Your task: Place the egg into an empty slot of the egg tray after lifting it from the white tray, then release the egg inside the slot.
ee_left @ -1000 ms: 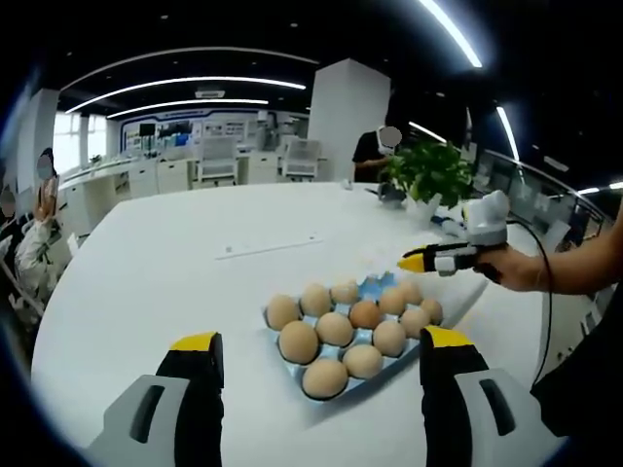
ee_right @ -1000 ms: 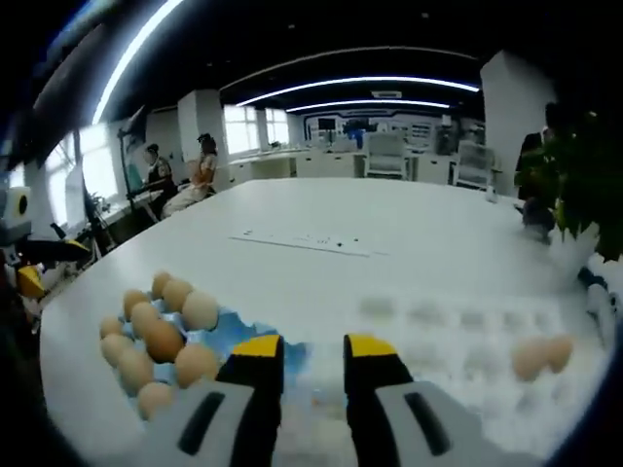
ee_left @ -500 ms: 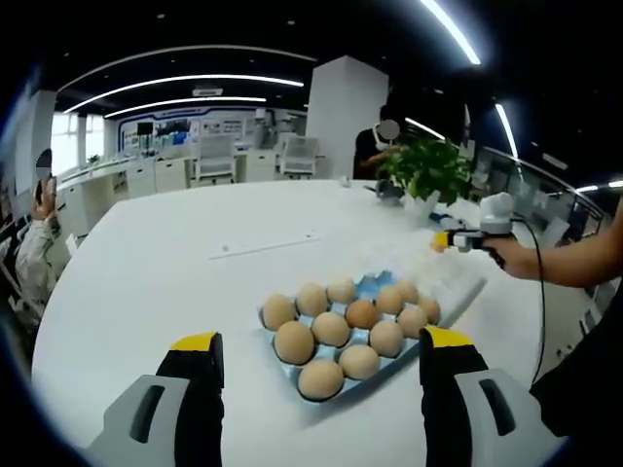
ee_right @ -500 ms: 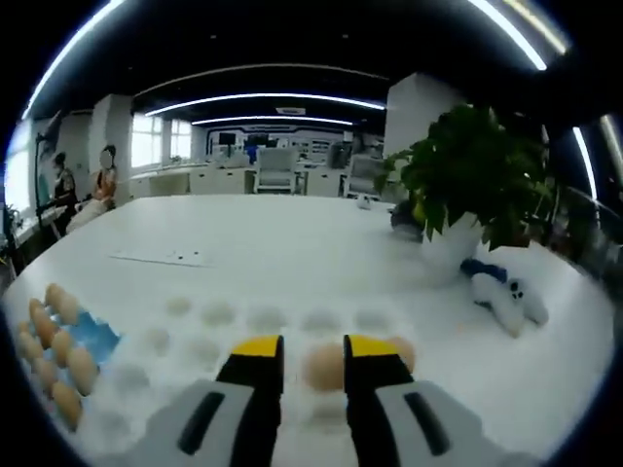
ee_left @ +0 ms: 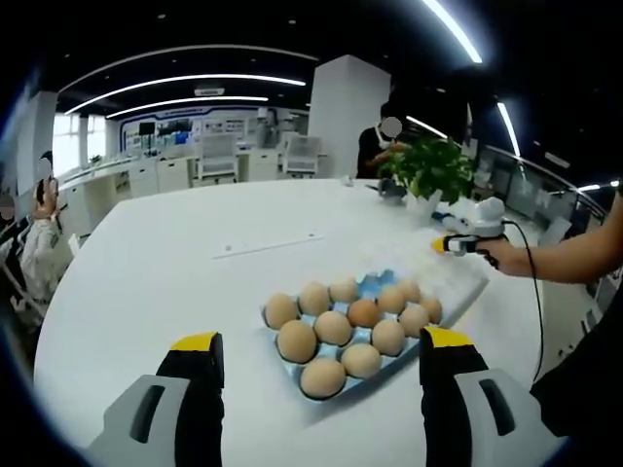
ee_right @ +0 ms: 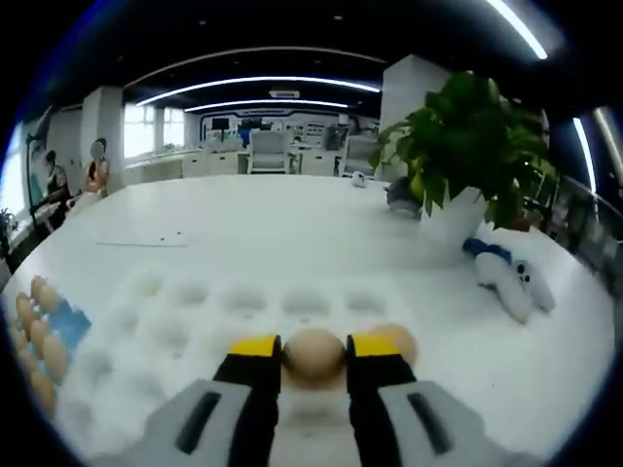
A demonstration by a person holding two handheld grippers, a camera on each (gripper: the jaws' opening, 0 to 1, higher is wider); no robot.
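Jaws of the right gripper (ee_right: 313,346), yellow at the tips, stand close together in the right gripper view, and one egg (ee_right: 313,352) sits exactly between them. Both tips appear to touch the sides of the egg, so the gripper is narrowed onto it. The egg is in a hollow of the white tray (ee_right: 185,321); whether it is already lifted a little, I cannot tell. A second egg (ee_right: 397,341) lies just beside it, behind the right jaw. The other hollows that can be seen on this tray are empty.

At the left edge of the same view the blue egg tray (ee_right: 70,319) is seen, touching the white tray, with a row of brown eggs on it. Behind the white tray, on the white table (ee_right: 243,224), stand a green plant (ee_right: 477,146) in a white pot and a small white and blue object (ee_right: 506,277).

In the left gripper view the left gripper (ee_left: 316,352) has its jaws wide apart and holds nothing. It hovers near the blue egg tray (ee_left: 375,284), which carries many brown eggs; at least one bare blue slot shows at the far side. Further right, a hand (ee_left: 494,251) holds the right gripper (ee_left: 456,244) over the white tray (ee_left: 458,277).
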